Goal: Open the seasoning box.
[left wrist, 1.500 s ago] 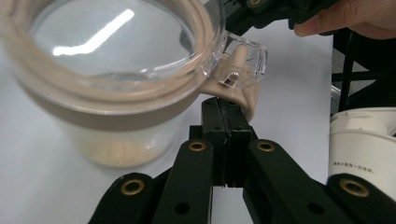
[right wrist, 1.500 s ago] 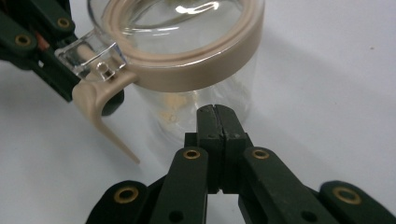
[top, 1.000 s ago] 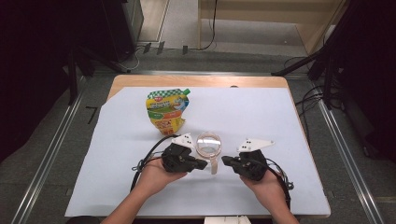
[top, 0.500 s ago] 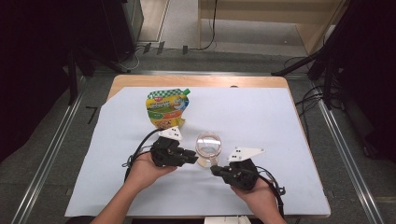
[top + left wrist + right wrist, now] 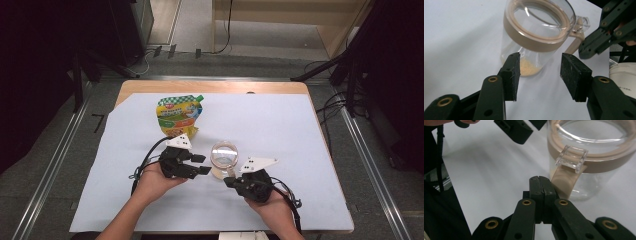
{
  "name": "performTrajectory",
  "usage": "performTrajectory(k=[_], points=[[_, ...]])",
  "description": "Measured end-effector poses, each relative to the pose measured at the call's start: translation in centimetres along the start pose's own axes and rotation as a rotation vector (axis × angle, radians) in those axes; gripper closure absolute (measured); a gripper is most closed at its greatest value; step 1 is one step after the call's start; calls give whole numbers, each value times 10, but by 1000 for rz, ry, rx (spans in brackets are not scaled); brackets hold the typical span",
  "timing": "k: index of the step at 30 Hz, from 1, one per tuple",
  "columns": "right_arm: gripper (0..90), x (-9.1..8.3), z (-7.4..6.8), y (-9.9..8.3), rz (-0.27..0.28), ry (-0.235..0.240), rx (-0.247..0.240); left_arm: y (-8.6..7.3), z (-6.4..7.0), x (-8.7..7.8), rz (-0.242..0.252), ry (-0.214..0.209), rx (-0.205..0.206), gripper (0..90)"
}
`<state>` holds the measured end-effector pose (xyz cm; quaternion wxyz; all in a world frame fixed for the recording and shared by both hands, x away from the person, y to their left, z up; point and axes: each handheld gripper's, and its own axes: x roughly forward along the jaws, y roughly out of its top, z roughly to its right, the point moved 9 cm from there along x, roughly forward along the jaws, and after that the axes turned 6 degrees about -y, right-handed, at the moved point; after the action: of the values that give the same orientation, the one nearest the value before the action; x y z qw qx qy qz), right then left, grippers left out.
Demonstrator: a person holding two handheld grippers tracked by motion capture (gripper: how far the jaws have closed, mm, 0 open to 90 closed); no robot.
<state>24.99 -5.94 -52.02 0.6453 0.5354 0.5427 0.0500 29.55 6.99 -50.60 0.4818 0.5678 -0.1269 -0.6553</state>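
High view shows a clear glass jar with a tan collar and a see-through lid (image 5: 224,155) standing upright near the middle of the white table cover (image 5: 300,130), between the left gripper (image 5: 199,165) and the right gripper (image 5: 231,181), with a yellow and green food pouch (image 5: 177,116) lying farther back. Left gripper view has its jaws spread apart just short of the jar, which holds a thin layer of pale grains. Right gripper view shows its jaws pressed together with nothing between them, their tips against the jar's tan handle (image 5: 564,181) below the clear lid tab (image 5: 572,158).
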Motion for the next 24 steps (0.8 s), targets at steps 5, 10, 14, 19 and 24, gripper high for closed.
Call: performTrajectory(k=[5,10,14,19,24], points=[[900,-8,10,0,2,-16,21,-1,-2,0,2,-2,-21,501],[900,-15,23,-4,-13,-31,41,-1,-1,1,-4,-1,-18,486],[900,-20,33,-6,-29,-36,56,-2,-2,2,-12,-1,-18,471],[900,-25,48,-11,-55,-80,74,-2,-2,2,-12,-4,-20,463],[900,-31,70,-16,-73,-122,110,-2,-2,4,-16,-4,-17,446]])
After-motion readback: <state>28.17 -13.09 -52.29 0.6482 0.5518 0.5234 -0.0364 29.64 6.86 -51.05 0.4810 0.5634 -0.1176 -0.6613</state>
